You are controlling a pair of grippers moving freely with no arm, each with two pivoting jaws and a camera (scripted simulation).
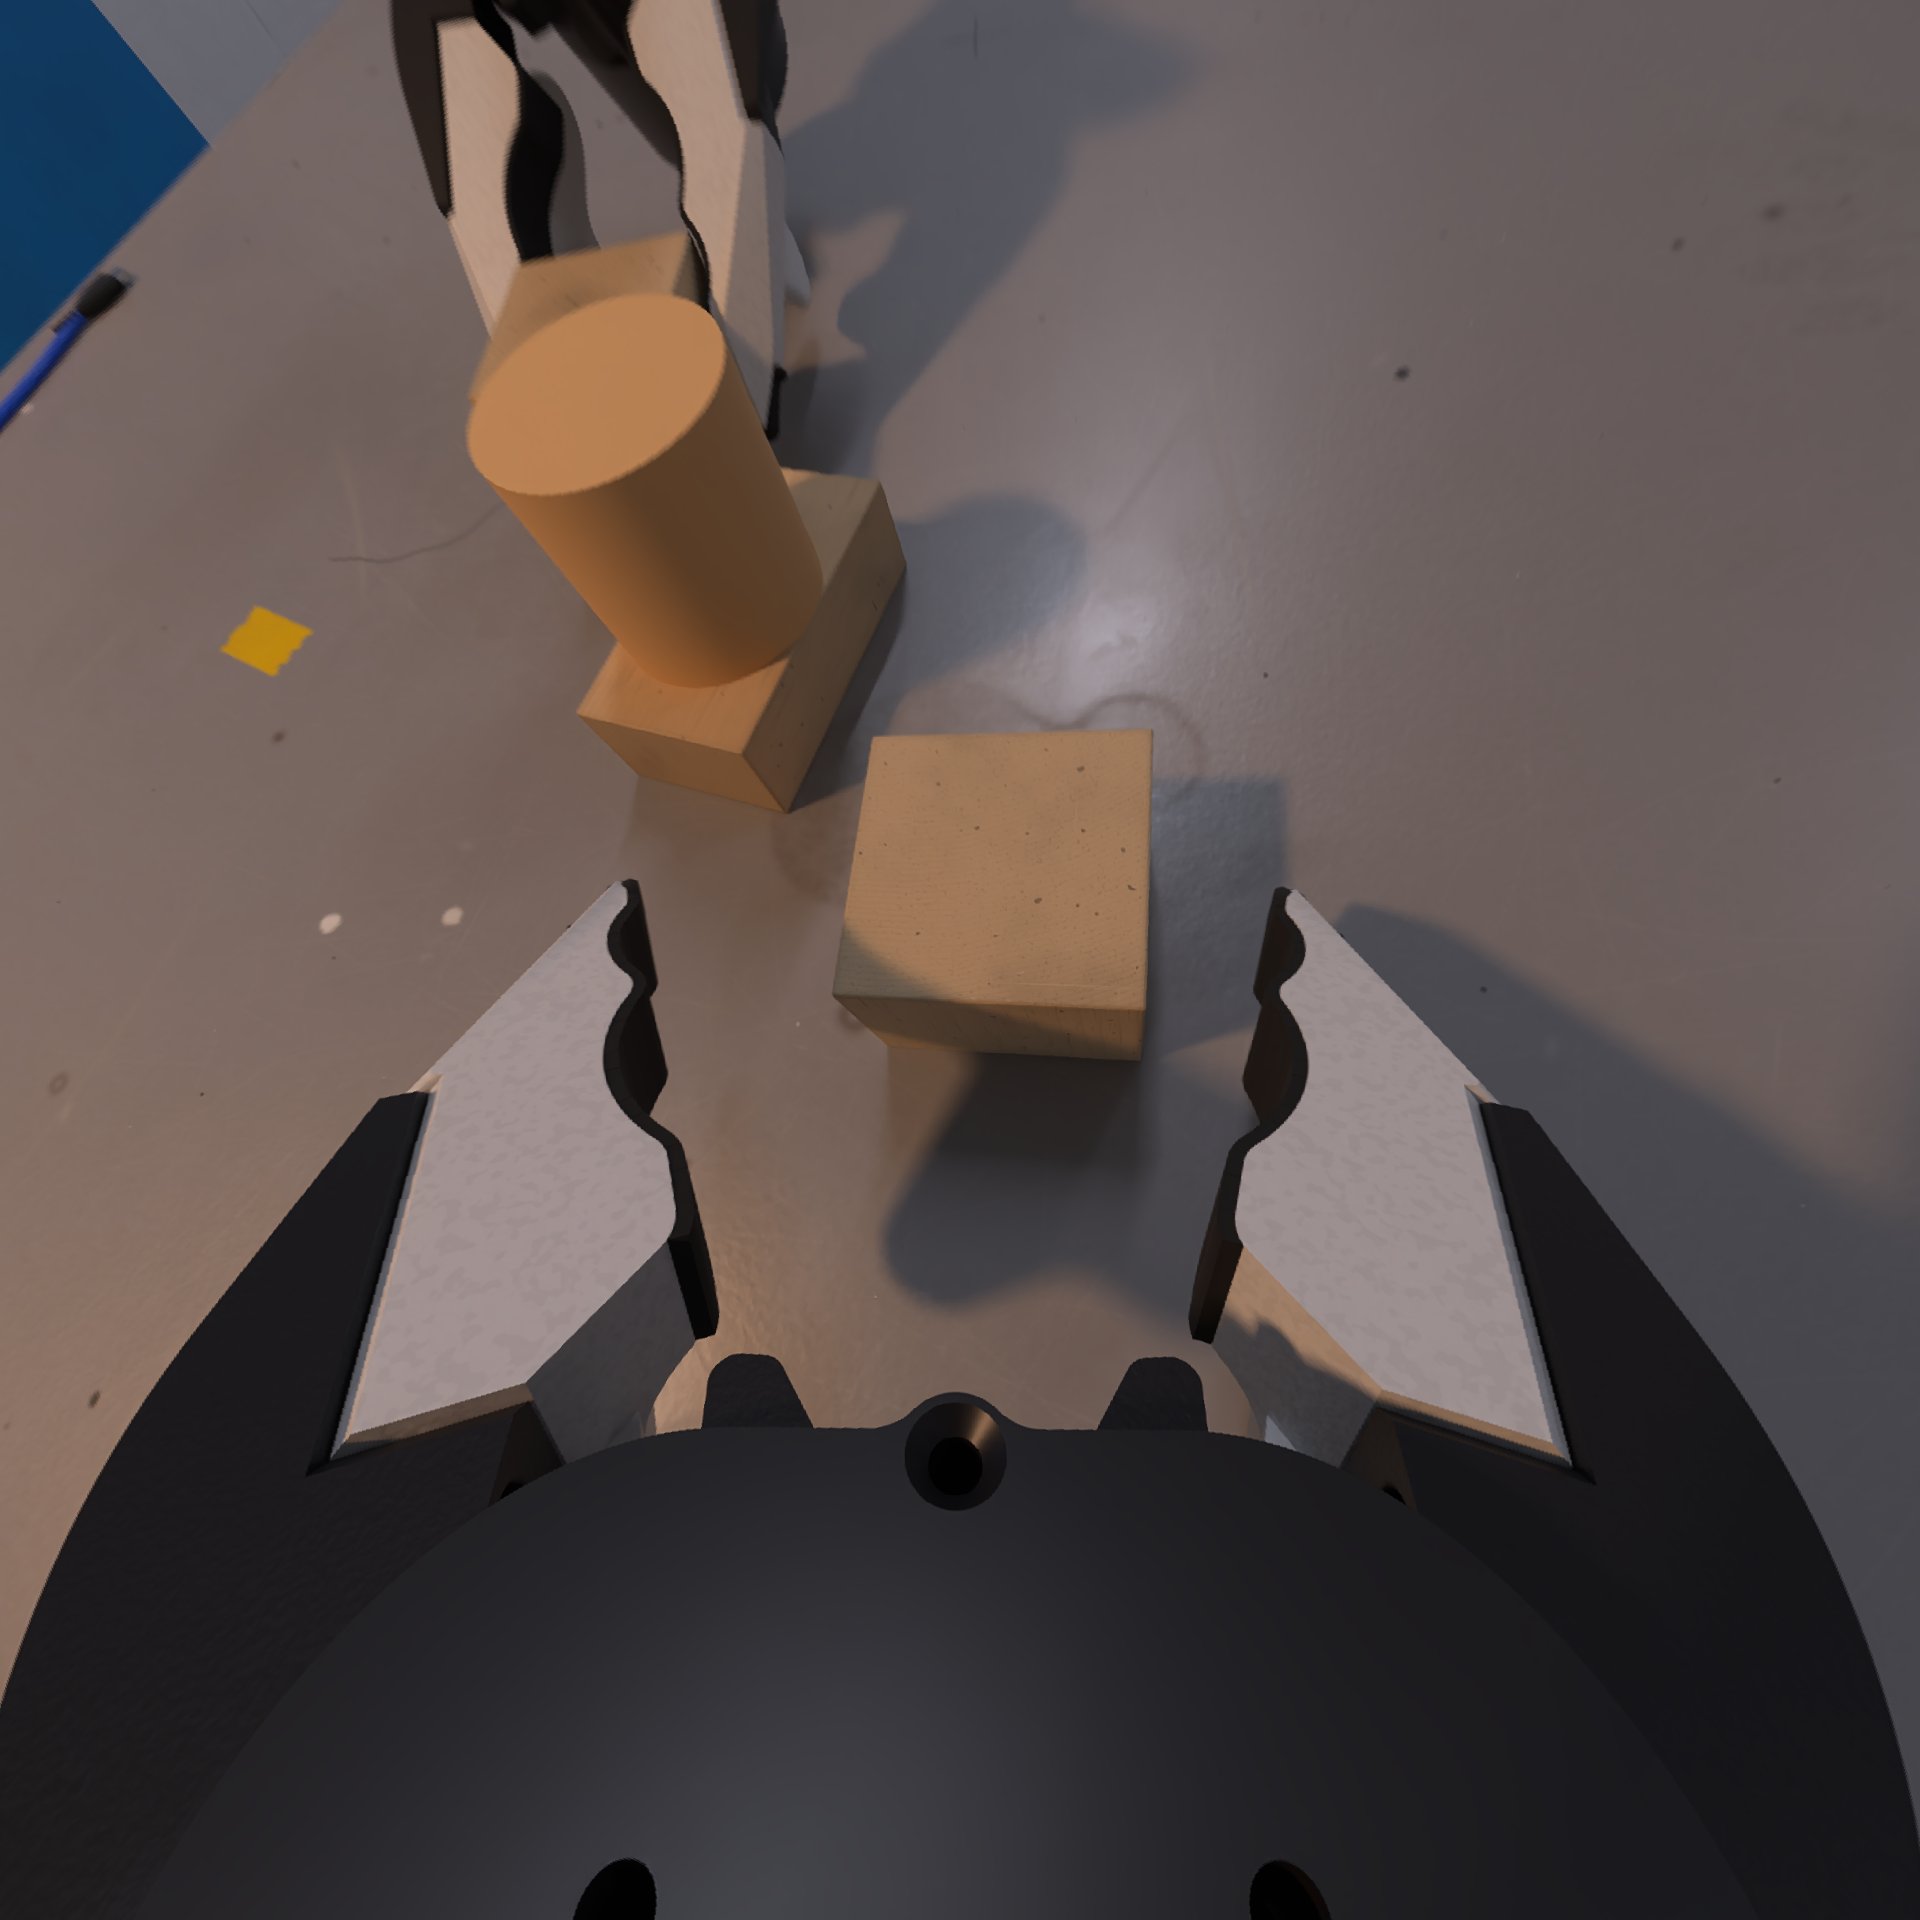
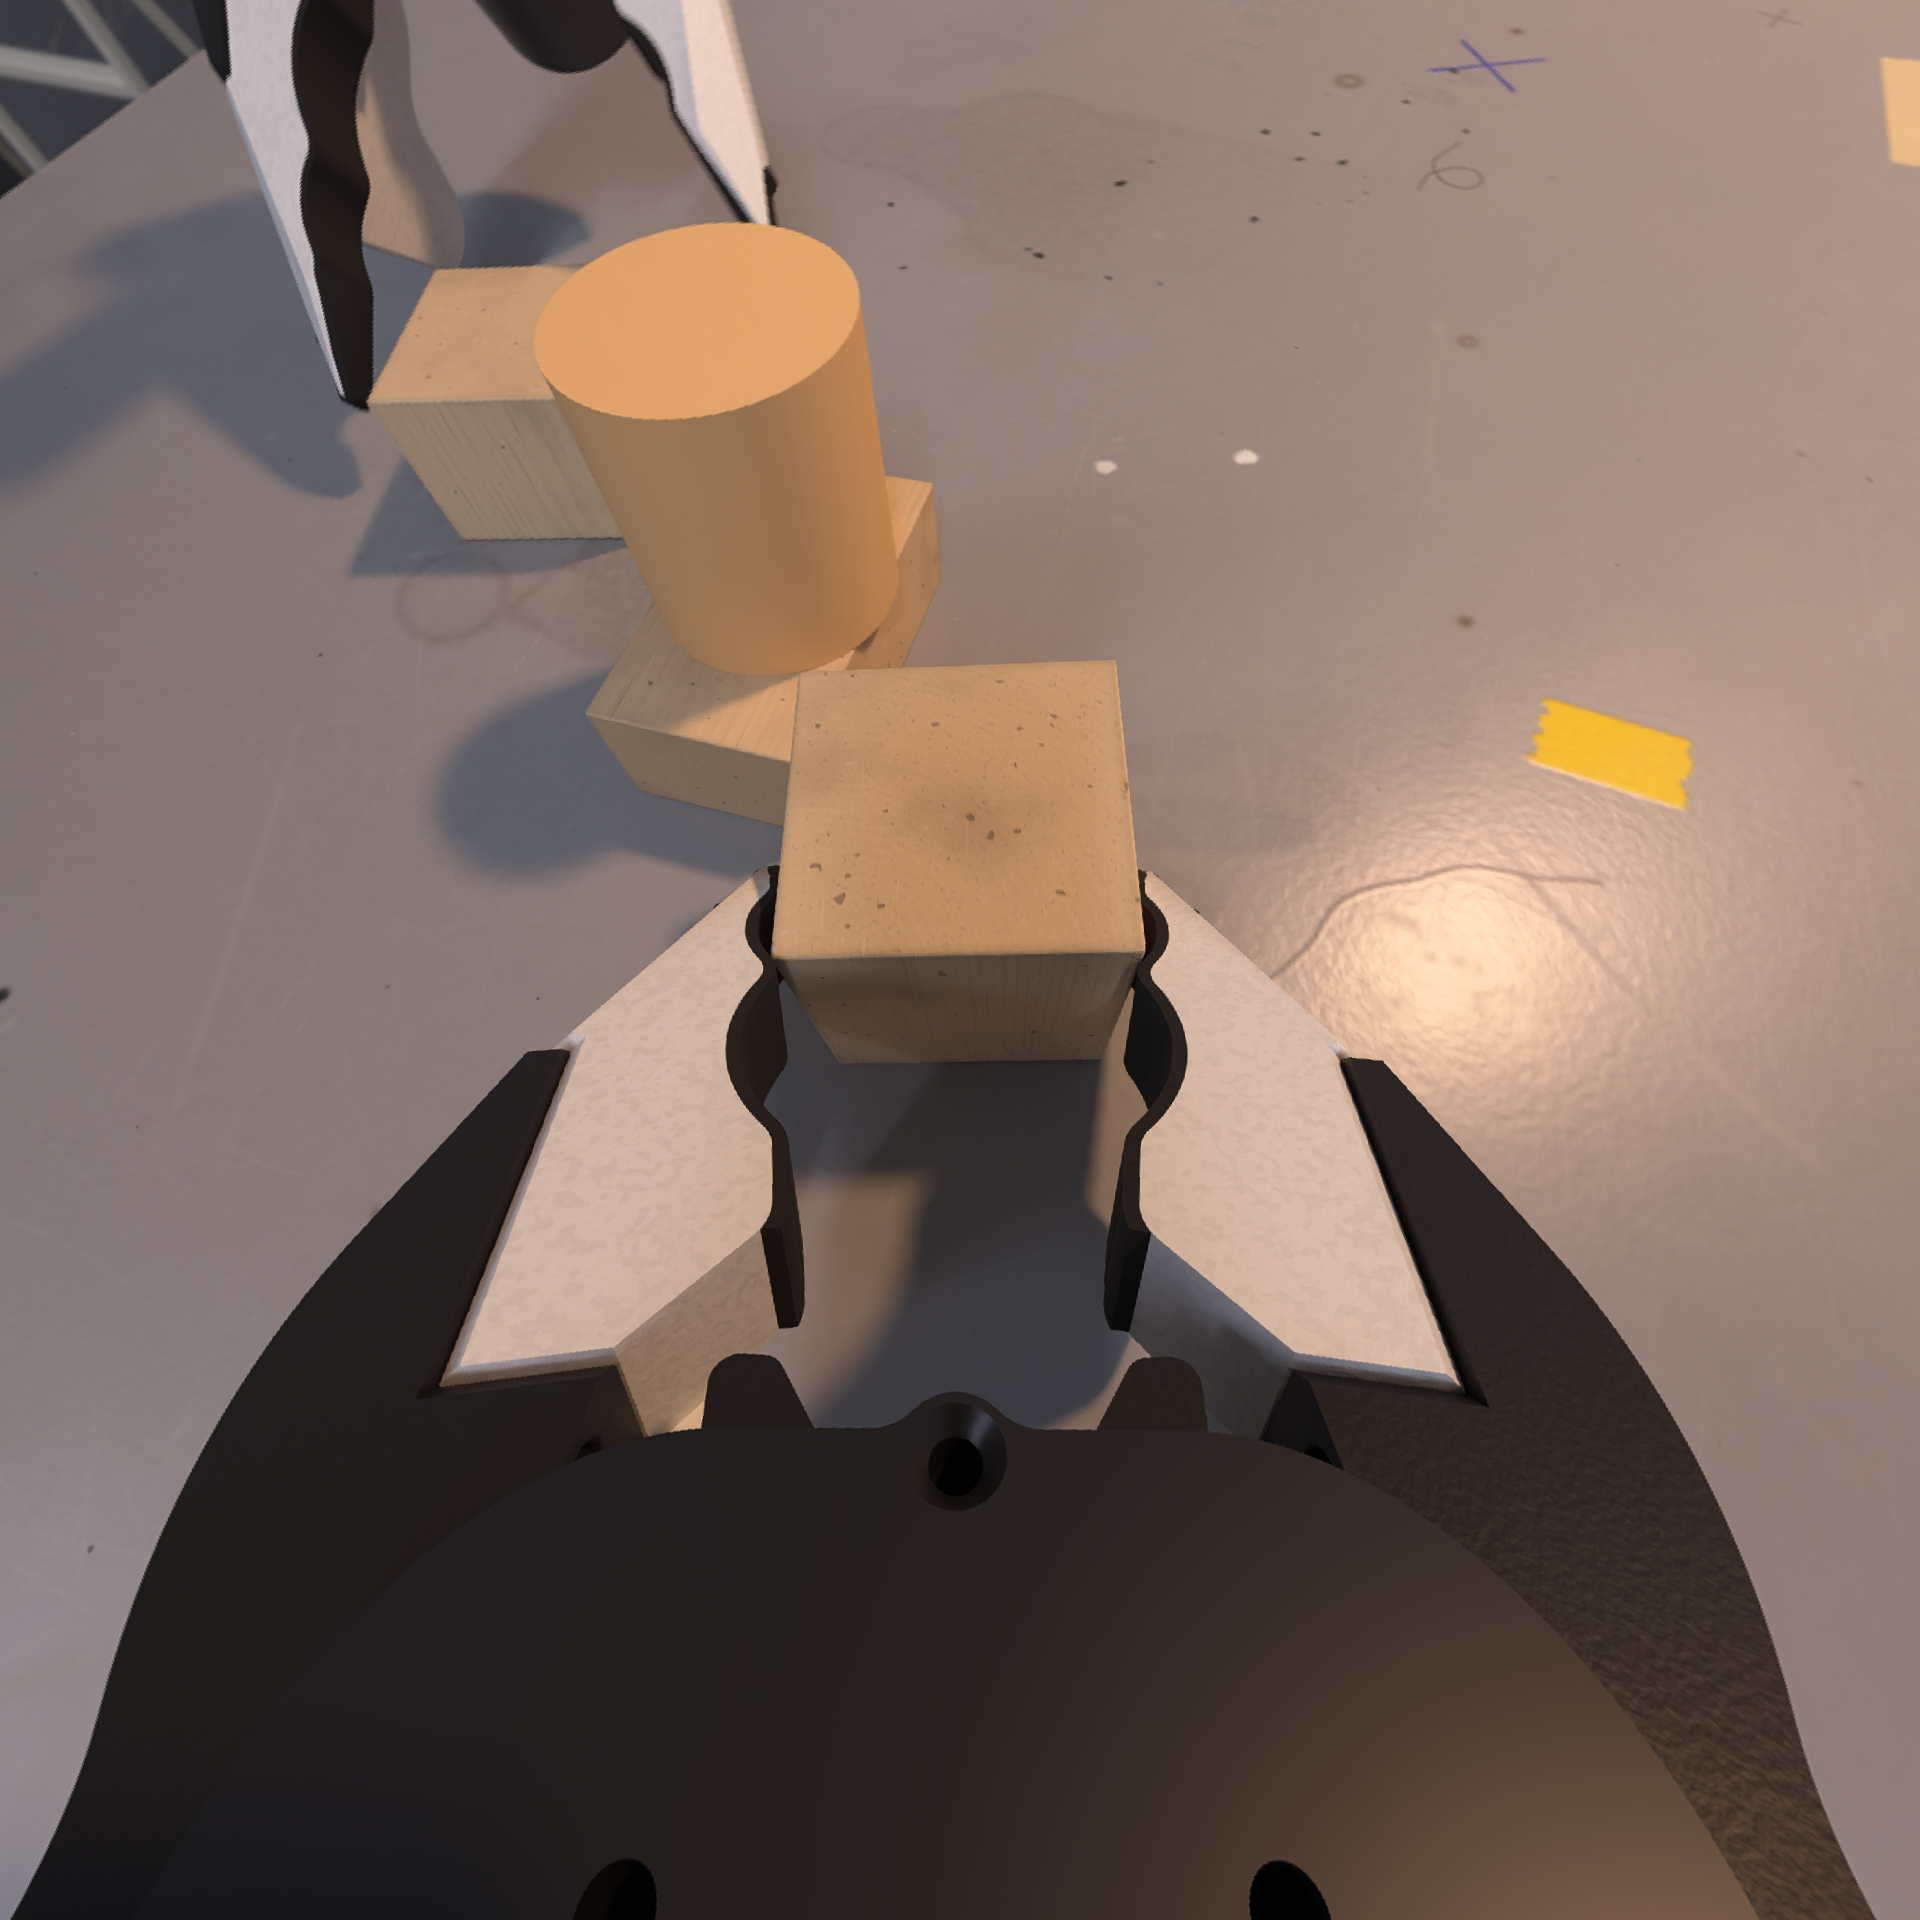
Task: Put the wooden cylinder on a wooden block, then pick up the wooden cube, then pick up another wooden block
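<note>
The right gripper (image 2: 958, 935) pinches a wooden cube (image 2: 951, 831) between its fingertips; both inner pads press against the cube's side faces near its lower front corners. The cube's underside shows with shadow beneath it, so it appears lifted off the grey table (image 2: 1455, 520).

The left gripper (image 1: 956, 904) is spread wide and holds nothing. Ahead of its fingertips, slightly right of centre, another wooden cube (image 1: 997, 883) rests on the table, untouched, with a clear gap to each finger.

Between the two grippers, a wooden cylinder (image 1: 644, 488) stands upright on a flat wooden block (image 1: 769, 717). The cylinder sits toward one end of the block, leaving part of the block's top bare. In the right wrist view the held cube overlaps the near corner of this block (image 2: 686, 748); whether they touch cannot be told.

Open tabletop spreads to the right of the left gripper. A yellow tape patch (image 1: 267, 641) lies to its left, well apart from the blocks. The table edge runs along the upper left, where a blue pen (image 1: 62, 343) lies by it and blue floor (image 1: 73, 135) shows beyond.
</note>
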